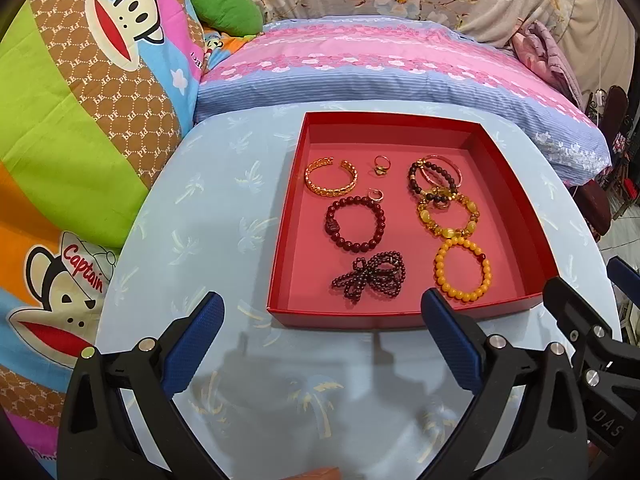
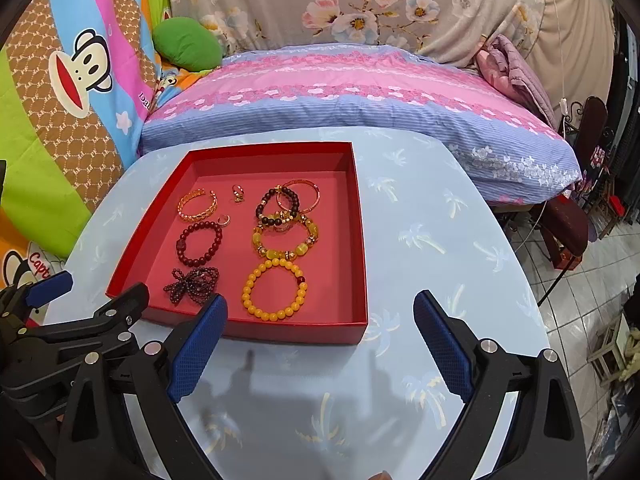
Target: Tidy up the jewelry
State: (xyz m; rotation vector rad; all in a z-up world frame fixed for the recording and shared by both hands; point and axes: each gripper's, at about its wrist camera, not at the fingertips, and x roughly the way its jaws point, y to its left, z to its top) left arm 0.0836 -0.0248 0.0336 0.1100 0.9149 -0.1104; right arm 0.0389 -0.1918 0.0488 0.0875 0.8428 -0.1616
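A red box (image 1: 298, 152) (image 2: 362, 240) sits on the light blue table and holds several pieces of jewelry. In it lie a gold chain cuff (image 1: 330, 178) (image 2: 197, 204), a gold ring (image 1: 380, 165) (image 2: 238, 193), a dark red bead bracelet (image 1: 355, 224) (image 2: 199, 242), a dark bead string tied in a bow (image 1: 370, 276) (image 2: 192, 280), a yellow bead bracelet (image 1: 463, 271) (image 2: 274, 290), an amber bracelet (image 1: 448, 212) (image 2: 285, 242) and a dark bead bracelet with a gold bangle (image 1: 434, 178) (image 2: 294, 200). My left gripper (image 1: 322, 312) is open and empty in front of the box. My right gripper (image 2: 320, 316) is open and empty at the box's near right corner.
The table (image 1: 224, 208) (image 2: 432, 240) is round-edged with a palm-print cloth. A bed with a pink and blue cover (image 1: 380, 64) (image 2: 340, 92) lies behind it. Cartoon monkey bedding (image 1: 80, 100) is at the left. A tiled floor with furniture (image 2: 592, 248) is at the right.
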